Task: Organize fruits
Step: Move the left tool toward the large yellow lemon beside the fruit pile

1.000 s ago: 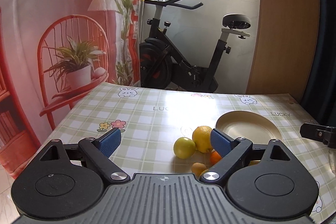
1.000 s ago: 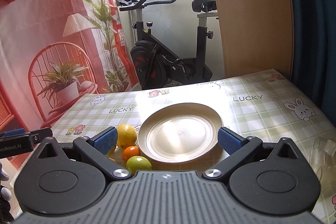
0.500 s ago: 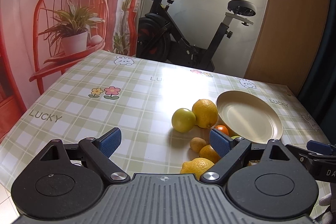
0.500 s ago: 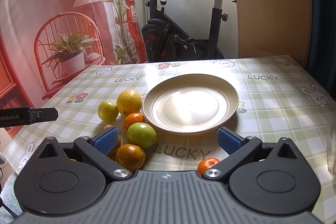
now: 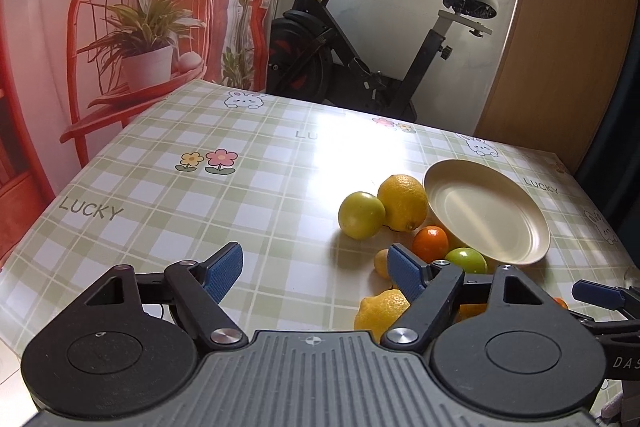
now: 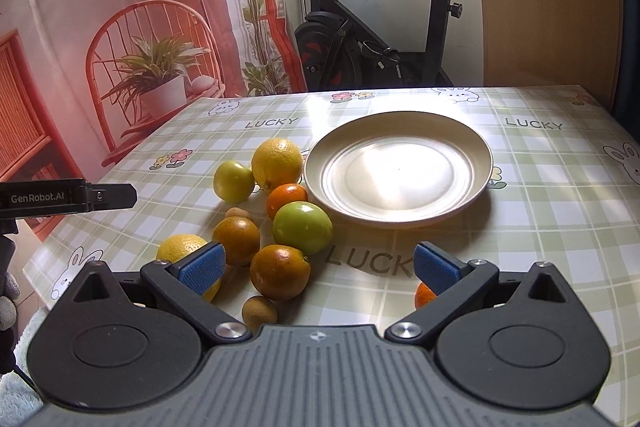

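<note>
Both views tipped lower toward fruit pile, left claw and right claw wide apart, empty

Each gripper is built alike: the left gripper and right gripper are formed of a ribbed grey housing flanked by two black discs. Black linkage arms are pinned with silver screws, and blue textured pads are fitted at the tips. "GenRobot.AI" is printed in white at the left edge of the right wrist view.

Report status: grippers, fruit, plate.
Both hand-held grippers, left and right, open, empty. Fruit pile beside plate. Plate bare. Nothing blocking.
</note>
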### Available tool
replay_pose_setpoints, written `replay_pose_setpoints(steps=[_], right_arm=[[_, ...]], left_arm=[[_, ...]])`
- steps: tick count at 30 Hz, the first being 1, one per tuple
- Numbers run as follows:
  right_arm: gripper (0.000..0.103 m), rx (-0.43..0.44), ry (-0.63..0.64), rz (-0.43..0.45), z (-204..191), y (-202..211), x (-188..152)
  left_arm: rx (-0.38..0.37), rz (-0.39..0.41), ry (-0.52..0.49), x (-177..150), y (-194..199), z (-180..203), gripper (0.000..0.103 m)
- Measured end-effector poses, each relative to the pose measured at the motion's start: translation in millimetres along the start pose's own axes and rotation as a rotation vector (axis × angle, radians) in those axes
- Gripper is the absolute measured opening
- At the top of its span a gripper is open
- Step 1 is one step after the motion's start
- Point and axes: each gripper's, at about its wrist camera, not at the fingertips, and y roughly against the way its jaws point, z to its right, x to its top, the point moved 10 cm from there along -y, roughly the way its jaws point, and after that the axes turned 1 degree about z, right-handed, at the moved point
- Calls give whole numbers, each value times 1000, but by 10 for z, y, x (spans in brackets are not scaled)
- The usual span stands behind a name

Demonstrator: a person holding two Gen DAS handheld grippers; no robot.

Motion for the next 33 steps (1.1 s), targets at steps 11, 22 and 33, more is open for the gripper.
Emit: replay_pose_setpoints(steps=[11,22,33], right_arm=[[91,43,111,-11,-304,-22,-11],[78,161,256,-33,-786,-268,99],[70,205,255,-77,-986,-432,-104]], left_arm=[[51,-35,74,-96,25,-208,77],[-75,-38,81,31,21,-192,54],[-180,-95,32,-136,-157,157,54]])
